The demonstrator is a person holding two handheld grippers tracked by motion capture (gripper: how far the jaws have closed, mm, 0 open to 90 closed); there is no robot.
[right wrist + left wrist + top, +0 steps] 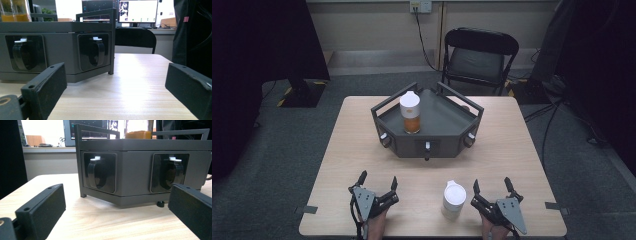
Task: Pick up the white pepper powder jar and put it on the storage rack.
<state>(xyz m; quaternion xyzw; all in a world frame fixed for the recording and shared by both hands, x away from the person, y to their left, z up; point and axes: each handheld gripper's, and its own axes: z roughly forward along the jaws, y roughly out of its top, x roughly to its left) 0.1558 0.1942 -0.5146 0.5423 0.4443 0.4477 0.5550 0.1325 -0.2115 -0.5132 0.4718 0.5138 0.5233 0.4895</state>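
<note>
A dark grey railed stand [439, 125] sits at the middle back of the table. On its top stands a clear jar [411, 117] with a white lid and amber contents. A white lidded container [453, 199] stands on the table near the front, just left of my right gripper [491, 183]. That gripper is open and holds nothing. My left gripper [378, 179] is open too, at the front left. The left gripper view faces the stand [135, 170] between its spread jaws, with the jar [138, 133] above. In the right gripper view the stand [57, 50] is at the left.
Black latches with white tips [96, 171] sit in recesses on the stand's front faces. A black folding chair [479, 55] stands behind the wooden table [512, 150]. Cables and dark equipment lie on the floor to the right.
</note>
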